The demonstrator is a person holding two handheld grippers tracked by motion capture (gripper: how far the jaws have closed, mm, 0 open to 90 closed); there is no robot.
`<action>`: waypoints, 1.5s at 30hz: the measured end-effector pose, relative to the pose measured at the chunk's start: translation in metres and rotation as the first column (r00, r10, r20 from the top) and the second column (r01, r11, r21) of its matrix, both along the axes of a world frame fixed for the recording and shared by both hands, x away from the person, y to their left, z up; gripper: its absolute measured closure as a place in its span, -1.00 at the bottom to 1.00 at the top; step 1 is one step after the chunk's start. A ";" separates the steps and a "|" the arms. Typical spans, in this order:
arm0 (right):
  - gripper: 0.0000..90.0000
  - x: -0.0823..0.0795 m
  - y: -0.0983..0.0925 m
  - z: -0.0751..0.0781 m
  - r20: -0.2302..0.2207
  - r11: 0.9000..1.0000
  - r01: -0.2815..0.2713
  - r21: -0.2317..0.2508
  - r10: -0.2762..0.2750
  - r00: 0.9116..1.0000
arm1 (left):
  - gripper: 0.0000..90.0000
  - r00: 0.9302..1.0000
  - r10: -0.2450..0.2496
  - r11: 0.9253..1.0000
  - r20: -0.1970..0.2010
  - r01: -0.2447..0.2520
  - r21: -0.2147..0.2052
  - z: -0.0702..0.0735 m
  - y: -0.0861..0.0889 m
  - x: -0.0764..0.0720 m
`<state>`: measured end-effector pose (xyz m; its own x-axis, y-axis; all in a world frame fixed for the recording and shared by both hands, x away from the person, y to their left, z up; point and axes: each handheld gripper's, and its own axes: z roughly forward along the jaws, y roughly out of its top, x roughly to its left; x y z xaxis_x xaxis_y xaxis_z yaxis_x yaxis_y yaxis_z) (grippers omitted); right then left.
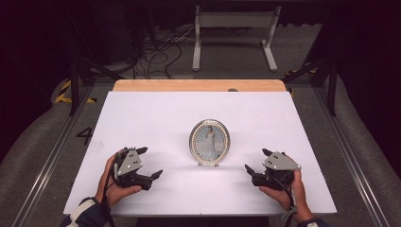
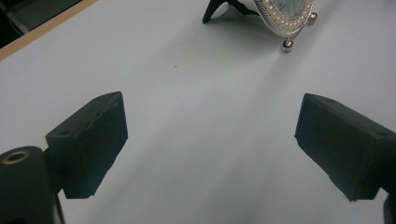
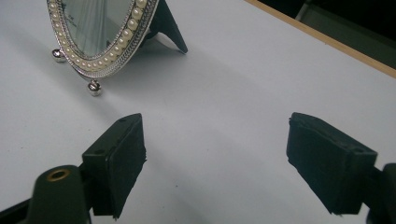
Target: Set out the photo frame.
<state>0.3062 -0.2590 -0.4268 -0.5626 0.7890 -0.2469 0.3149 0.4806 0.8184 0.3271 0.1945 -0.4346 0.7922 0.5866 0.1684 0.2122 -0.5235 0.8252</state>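
A small oval silver picture frame [image 1: 209, 142] with a ring of pearl beads stood upright on the flat white surface [image 1: 156, 113]. It held a picture of a person in a long white dress. The frame rested on little round silver feet, and a dark prop leg held it up from behind.

The left gripper [image 1: 151, 163] sat low over the surface, to the left of the frame and a bit nearer the person. A hand [image 1: 109, 184] held it from below. Its two black jaws were spread wide, with nothing between them. In the left gripper view, the gripper [image 2: 210, 140] looked across bare white surface, and the frame [image 2: 285, 16] stood ahead of it and off to its right, well apart from the jaws.

The right gripper [image 1: 257, 161] sat on the other side of the frame, also low and a bit nearer the person. The other hand [image 1: 289, 189] held it. Its jaws were wide apart too, and they held nothing. In the right gripper view, the gripper [image 3: 215, 158] pointed over the surface, and the frame [image 3: 105, 35] stood ahead and to its left, near the left jaw but not touching it.

The frame stood between the two grippers. A wooden edge [image 1: 198, 85] showed along the far side of the surface.
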 end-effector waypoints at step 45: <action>-0.67 -0.009 -0.043 -0.020 -0.004 0.994 0.100 0.032 -0.100 0.995 | -0.80 0.982 0.160 0.985 -0.102 -0.166 -0.054 -0.025 0.074 -0.005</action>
